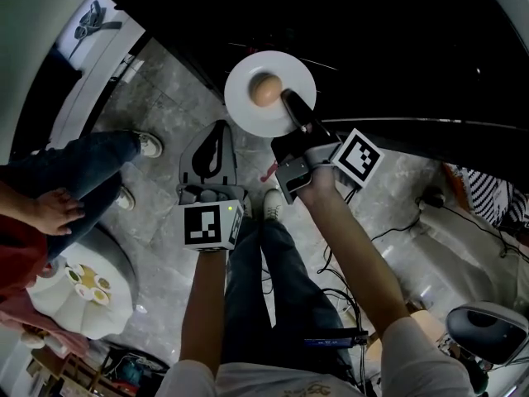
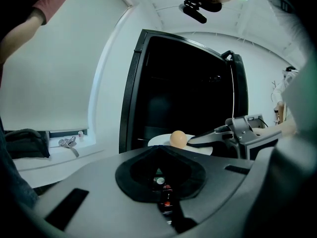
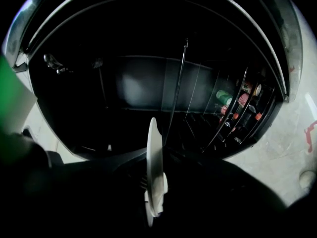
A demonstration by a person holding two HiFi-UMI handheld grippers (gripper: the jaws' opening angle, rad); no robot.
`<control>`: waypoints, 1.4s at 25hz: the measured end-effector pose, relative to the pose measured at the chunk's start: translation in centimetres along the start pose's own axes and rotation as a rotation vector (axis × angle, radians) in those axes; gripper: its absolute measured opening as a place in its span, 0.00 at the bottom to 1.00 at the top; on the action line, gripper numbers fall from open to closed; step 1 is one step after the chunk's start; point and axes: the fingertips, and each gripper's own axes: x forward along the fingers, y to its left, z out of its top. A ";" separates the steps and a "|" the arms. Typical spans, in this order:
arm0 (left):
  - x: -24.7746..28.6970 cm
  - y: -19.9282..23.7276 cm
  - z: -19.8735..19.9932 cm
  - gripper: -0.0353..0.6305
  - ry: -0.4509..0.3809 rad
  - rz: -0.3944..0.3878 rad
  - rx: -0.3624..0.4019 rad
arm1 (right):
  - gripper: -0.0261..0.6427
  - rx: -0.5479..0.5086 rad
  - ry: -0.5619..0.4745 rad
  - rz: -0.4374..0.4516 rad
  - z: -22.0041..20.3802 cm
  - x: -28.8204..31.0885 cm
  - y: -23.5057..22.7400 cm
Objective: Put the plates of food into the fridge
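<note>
Your R tongs (image 1: 291, 110) are clenched on the near rim of the white plate (image 1: 248, 110). In the right gripper view the plate shows edge-on, pinched btw the two jaws. In the head view one dark jaw lies across the plate's top face. The rest of the plate sticks out ahead of the tongs, approx level, at the fridge (image 3: 138, 83) opening, w/ the dark interior straight ahead of it.

One round tan food piece (image 1: 265, 89) sits on the plate just past the upper jaw's tip; can't tell if jaw and food touch. Ahead and to the R of these tongs, wire racks in the fridge hold bottles (image 3: 237, 103).

Your L tongs (image 1: 220, 131) sit to the L of the R ones and further back from the fridge. Their jaw tips are together w/ nothing btw them. From the L tongs the plate is ahead and to the R, apart from them.

Grey stone floor (image 1: 157, 98) lies under both tongs. Another person's legs (image 1: 87, 164) are well off to the L of the L tongs.
</note>
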 end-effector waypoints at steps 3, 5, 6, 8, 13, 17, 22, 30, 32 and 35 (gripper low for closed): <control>0.0 -0.3 -0.5 0.06 0.008 -0.003 0.006 | 0.07 0.000 0.000 -0.007 0.2 0.0 -0.3; 0.1 -0.4 -0.4 0.06 0.014 -0.007 0.008 | 0.07 0.001 -0.005 -0.011 0.4 0.2 -0.3; 0.2 -0.4 -0.4 0.06 0.015 -0.008 0.005 | 0.07 0.001 -0.007 -0.013 0.4 0.4 -0.4; 0.3 -0.3 -0.4 0.06 0.016 -0.012 0.002 | 0.07 0.006 -0.011 -0.016 0.5 0.8 -0.5; 0.8 -0.4 -0.7 0.06 0.013 -0.018 0.003 | 0.07 0.013 -0.017 -0.012 0.8 1.7 -0.6; 0.8 -0.5 -0.5 0.06 0.012 -0.023 -0.003 | 0.07 0.021 -0.024 -0.012 0.8 1.9 -0.5; 1.5 -0.6 -0.7 0.06 0.021 -0.032 -0.005 | 0.07 0.034 -0.036 -0.013 1.4 2.3 -0.7; 2.2 -0.5 -1.2 0.06 0.029 -0.043 -0.021 | 0.07 0.048 -0.049 -0.008 1.9 3.5 -1.0; 2.5 -0.5 -1.3 0.06 0.030 -0.047 -0.034 | 0.07 0.053 -0.053 -0.004 2.0 3.7 -0.9; 2.8 -0.8 -1.3 0.06 0.033 -0.060 -0.037 | 0.07 0.061 -0.062 -0.002 2.1 4.0 -0.9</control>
